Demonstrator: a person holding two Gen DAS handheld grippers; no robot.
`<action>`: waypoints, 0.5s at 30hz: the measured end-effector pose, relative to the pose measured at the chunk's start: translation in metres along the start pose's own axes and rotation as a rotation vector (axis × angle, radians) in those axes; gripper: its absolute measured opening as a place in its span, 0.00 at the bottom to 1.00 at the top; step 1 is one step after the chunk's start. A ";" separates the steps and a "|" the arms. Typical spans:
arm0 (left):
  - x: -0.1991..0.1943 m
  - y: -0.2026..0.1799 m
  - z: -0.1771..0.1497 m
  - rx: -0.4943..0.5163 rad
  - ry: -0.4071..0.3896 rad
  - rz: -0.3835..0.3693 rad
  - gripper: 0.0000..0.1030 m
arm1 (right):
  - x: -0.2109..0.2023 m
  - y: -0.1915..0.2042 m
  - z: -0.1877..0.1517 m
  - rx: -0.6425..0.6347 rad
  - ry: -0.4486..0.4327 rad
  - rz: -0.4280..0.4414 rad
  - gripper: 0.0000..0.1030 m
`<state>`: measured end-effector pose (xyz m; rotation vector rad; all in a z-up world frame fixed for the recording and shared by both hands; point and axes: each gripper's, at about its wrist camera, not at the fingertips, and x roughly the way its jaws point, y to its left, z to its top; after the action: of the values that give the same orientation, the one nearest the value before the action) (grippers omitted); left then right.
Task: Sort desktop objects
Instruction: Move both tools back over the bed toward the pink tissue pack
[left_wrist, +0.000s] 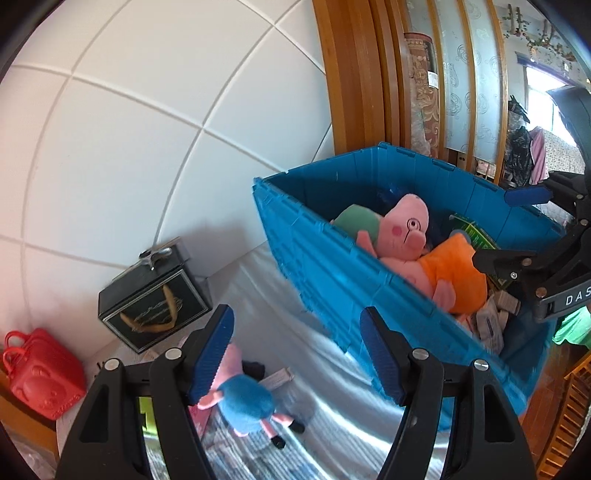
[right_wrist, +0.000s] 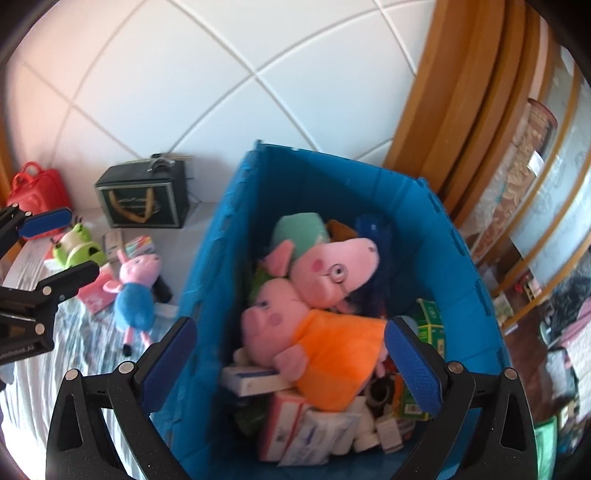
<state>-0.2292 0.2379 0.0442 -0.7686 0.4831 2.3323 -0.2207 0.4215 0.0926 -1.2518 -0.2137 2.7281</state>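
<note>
Under the orange plush pig (right_wrist: 332, 354), blurred boxes (right_wrist: 314, 432).

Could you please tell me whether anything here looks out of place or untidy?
Yes: the blue-bodied pig plush lies outside the blue crate, on the tabletop among loose boxes, while two similar pig plushes are piled inside the crate. Nothing looks spilled or broken.

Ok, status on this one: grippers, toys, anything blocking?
Left gripper open, empty, above blue-bodied pig plush on the table. Right gripper wide open over blue crate, orange-dressed pig plush lying loose inside. Nothing blocking.
</note>
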 end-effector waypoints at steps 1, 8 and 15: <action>-0.006 0.005 -0.008 -0.008 0.000 0.004 0.68 | -0.002 0.007 -0.003 -0.013 0.000 0.008 1.00; -0.045 0.037 -0.055 -0.057 0.005 0.039 0.68 | -0.025 0.061 -0.016 -0.055 -0.048 0.076 1.00; -0.082 0.088 -0.107 -0.148 -0.029 0.091 0.68 | -0.040 0.115 -0.023 -0.060 -0.112 0.154 1.00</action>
<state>-0.1927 0.0819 0.0268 -0.7954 0.3415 2.4819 -0.1842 0.3035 0.0866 -1.1762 -0.2207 2.9478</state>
